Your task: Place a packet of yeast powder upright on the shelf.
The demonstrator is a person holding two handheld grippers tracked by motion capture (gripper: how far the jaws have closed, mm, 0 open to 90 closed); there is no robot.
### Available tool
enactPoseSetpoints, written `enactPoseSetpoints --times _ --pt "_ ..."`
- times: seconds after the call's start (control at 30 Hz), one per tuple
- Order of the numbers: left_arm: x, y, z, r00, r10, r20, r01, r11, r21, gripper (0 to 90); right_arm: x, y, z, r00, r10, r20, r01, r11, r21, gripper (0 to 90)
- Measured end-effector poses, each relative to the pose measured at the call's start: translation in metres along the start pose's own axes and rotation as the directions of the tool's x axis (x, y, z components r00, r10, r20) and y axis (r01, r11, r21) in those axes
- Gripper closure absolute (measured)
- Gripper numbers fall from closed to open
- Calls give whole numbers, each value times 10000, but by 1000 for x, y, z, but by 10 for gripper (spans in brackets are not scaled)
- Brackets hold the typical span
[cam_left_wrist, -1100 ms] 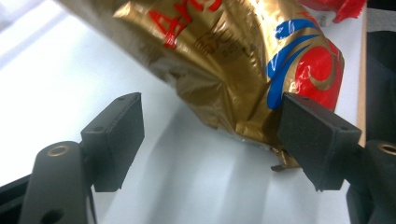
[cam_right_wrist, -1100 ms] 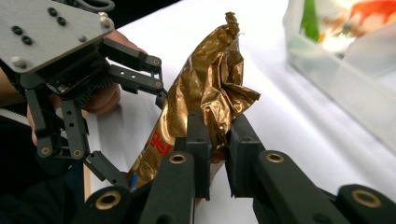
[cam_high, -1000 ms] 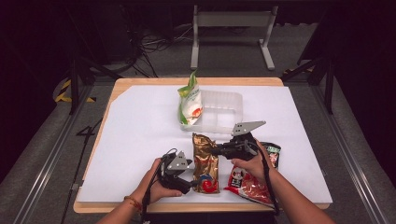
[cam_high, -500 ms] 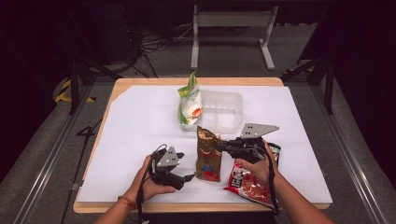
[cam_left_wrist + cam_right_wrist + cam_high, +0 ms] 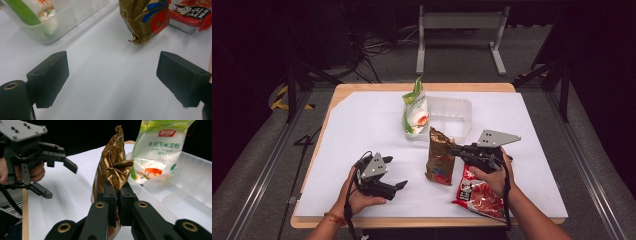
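High view: right gripper [image 5: 455, 148] clamps the gold bag [image 5: 440, 159] upright, at 6 o'clock from the clear tub [image 5: 462, 116]. Left gripper [image 5: 400, 185], jaws just opened, holds nothing. Next: lift the bag into the tub.

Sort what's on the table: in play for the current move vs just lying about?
In play:
- crinkled gold foil snack bag, clamped upright by the right gripper
- left gripper, jaws just opened, nothing between them
- clear plastic bin, probably the target

Lying about:
- green-and-white starch pouch, already standing in the bin
- red snack packet, flat on the white table cover
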State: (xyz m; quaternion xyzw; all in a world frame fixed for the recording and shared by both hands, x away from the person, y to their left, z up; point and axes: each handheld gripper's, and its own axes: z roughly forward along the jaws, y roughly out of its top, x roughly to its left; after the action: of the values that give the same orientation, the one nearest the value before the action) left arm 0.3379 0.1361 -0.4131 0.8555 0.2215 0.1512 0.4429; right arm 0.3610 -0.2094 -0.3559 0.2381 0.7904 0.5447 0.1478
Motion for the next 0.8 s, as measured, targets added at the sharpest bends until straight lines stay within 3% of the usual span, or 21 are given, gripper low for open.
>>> enactPoseSetpoints --times 0.37,0.8 --pt "-6 -11 -20 9992 261 -309 -261 9997 6 117 -4 9 -7 9967 -79 814 112 9991 -410 869" --pt "2 -35 -34 9959 -639 -646 609 9970 -474 115 -8 25 -10 9891 -242 1453 346 9970 -692 869"
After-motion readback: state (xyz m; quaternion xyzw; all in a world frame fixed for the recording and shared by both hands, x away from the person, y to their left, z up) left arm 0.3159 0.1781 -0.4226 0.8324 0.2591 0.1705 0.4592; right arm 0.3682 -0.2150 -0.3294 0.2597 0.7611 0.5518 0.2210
